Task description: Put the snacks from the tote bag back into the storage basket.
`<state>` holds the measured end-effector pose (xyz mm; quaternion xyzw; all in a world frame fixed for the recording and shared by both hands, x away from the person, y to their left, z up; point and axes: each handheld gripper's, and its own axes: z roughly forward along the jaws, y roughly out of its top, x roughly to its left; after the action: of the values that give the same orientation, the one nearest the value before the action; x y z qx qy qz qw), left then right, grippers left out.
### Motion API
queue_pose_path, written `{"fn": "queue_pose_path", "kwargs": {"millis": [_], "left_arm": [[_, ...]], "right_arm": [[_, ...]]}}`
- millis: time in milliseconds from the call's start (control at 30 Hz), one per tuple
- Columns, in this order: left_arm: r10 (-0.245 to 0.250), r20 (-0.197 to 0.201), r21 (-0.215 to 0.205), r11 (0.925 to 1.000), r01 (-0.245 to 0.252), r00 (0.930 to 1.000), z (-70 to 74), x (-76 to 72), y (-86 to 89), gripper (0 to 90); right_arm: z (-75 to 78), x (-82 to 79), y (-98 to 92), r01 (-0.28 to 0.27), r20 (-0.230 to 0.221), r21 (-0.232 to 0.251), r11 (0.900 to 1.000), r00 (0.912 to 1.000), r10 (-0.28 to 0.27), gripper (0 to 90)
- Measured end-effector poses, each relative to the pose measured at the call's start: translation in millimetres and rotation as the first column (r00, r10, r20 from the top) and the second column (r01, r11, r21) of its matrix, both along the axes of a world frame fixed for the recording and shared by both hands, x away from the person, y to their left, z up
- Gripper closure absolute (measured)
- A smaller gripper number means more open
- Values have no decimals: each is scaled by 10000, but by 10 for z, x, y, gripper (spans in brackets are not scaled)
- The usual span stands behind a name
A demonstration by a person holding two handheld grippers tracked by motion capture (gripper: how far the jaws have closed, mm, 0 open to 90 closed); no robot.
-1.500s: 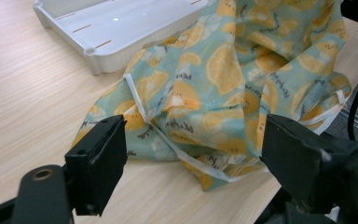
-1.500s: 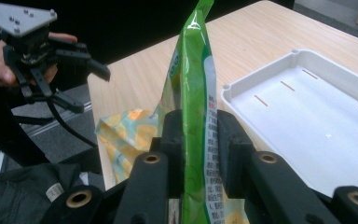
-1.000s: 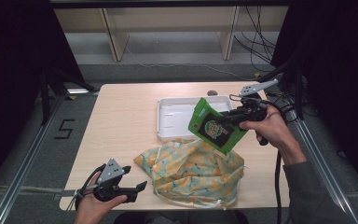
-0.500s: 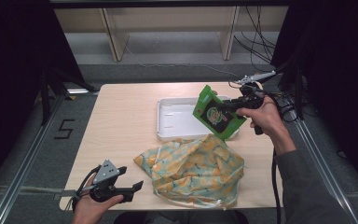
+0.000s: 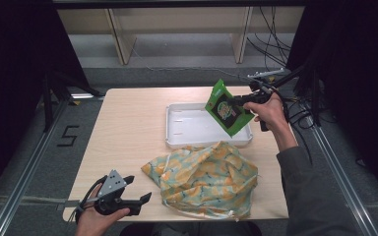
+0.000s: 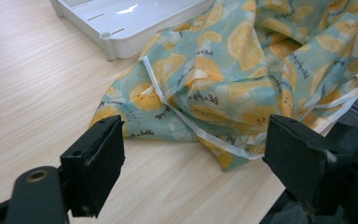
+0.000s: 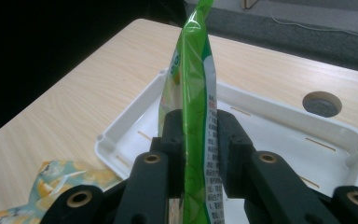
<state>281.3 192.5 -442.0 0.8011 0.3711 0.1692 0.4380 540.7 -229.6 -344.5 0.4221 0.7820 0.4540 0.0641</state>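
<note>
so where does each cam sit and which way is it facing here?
High view: fixed above the person's side, looking forward and down at the table; both forearms, left gripper, right gripper.
Left gripper view: rides the left gripper, looking low across the patterned cloth bag; own open jaws.
Right gripper view: rides the right gripper, looking down at the white tray; own jaws clamp the green packet.
Shared: tray and bag appear in all three.

Light: bright and even on the table (image 5: pixel 128 128); surroundings nearly black.
Glare: white highlight on the tray (image 6: pixel 130 9) floor.
Shadows: soft, faint under the cloth bag (image 5: pixel 206 179).
Focus: near jaws slightly soft; high view mildly grainy.
</note>
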Motion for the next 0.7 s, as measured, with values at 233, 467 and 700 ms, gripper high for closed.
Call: {"fn": "queue_pose_path", "kwargs": {"millis": [233,467,700], "left_arm": [[82,68,51,10000,-82,9999,-3,5,-20,197],[-75,102,220,9997,72,9999,-11,-2,-59,197],[-237,175,408,9989,229,9996,5,4,-57,197]], "right_arm": [[-166,197,9,610,-35,-88,9981,9981,-611,758],[-284,394,-5,1333,-336,-145,9910,9904,-1338,758],[-381,522,-30,1792,-93,-35,9838,9838,-1792,758]]}}
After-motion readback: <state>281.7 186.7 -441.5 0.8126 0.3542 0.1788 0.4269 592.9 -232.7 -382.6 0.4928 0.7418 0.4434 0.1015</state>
